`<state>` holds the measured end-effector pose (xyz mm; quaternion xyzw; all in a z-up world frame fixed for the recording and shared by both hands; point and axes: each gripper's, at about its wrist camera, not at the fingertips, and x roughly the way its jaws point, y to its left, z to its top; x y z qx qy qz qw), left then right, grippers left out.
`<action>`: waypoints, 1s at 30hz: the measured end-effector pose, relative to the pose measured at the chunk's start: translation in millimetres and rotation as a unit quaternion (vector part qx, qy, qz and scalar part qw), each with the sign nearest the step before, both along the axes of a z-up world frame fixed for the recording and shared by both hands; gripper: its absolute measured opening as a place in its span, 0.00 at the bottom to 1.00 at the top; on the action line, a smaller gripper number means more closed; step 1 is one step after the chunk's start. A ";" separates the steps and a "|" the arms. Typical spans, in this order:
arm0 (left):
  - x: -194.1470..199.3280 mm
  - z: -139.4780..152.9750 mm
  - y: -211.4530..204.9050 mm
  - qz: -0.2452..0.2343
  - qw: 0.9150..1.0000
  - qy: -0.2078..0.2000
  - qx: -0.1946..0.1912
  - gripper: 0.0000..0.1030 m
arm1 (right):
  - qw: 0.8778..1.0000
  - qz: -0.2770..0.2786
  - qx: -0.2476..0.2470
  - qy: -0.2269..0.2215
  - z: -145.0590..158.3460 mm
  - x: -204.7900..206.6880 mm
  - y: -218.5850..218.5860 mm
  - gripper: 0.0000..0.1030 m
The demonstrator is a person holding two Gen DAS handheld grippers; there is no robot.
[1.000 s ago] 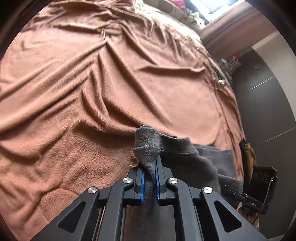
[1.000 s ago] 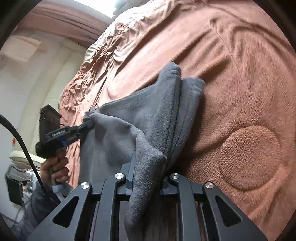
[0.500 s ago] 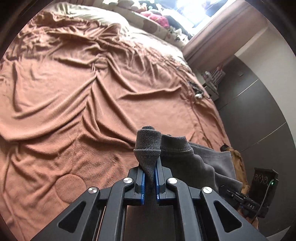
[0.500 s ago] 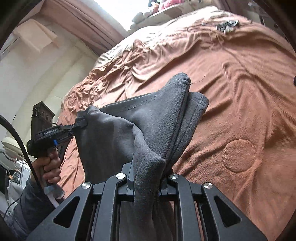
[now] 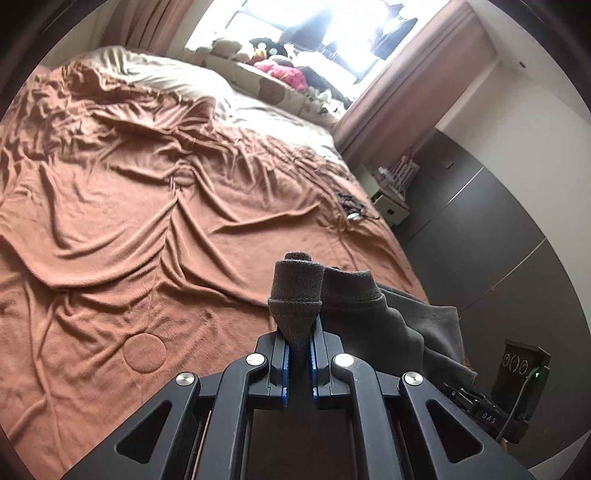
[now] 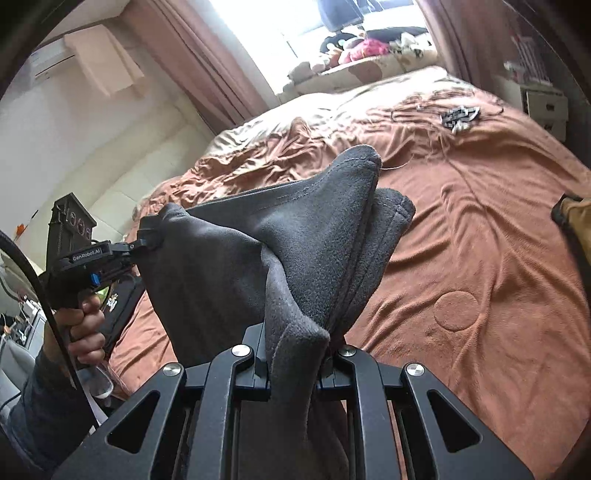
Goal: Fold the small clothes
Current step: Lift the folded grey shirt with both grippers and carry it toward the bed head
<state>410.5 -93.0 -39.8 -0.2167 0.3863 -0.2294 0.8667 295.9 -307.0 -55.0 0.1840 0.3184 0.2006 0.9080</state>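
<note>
Item: grey fleece garment [image 6: 295,236], small, kind not identifiable. Location: held in the air above the brown bedspread [image 5: 147,229], not resting on it. Left gripper [image 5: 299,354]: pressed together on one bunched corner of the fleece. Right gripper [image 6: 295,362]: pinched on another gathered edge, cloth draped over its jaws. Fabric is stretched between the two grips, doubled in places. Progress, judged: early; no finished fold is seen. Outstanding: laying flat, folding, smoothing.

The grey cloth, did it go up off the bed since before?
Yes. The grey cloth went up: the brown bedspread now looks farther below it, and the window has come into view.
</note>
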 end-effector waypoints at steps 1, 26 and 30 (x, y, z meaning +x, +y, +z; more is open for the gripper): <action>-6.3 5.4 0.4 0.000 1.000 -0.005 -0.001 0.07 | 1.000 0.000 -0.001 -0.004 2.7 -7.6 -0.4 0.11; -146.4 134.3 68.7 0.066 0.990 -0.123 -0.018 0.07 | 0.987 0.060 -0.027 -0.145 97.4 -172.4 41.6 0.11; -157.1 146.7 102.3 0.088 0.987 -0.136 -0.021 0.07 | 0.984 0.090 -0.026 -0.153 109.3 -176.3 70.9 0.11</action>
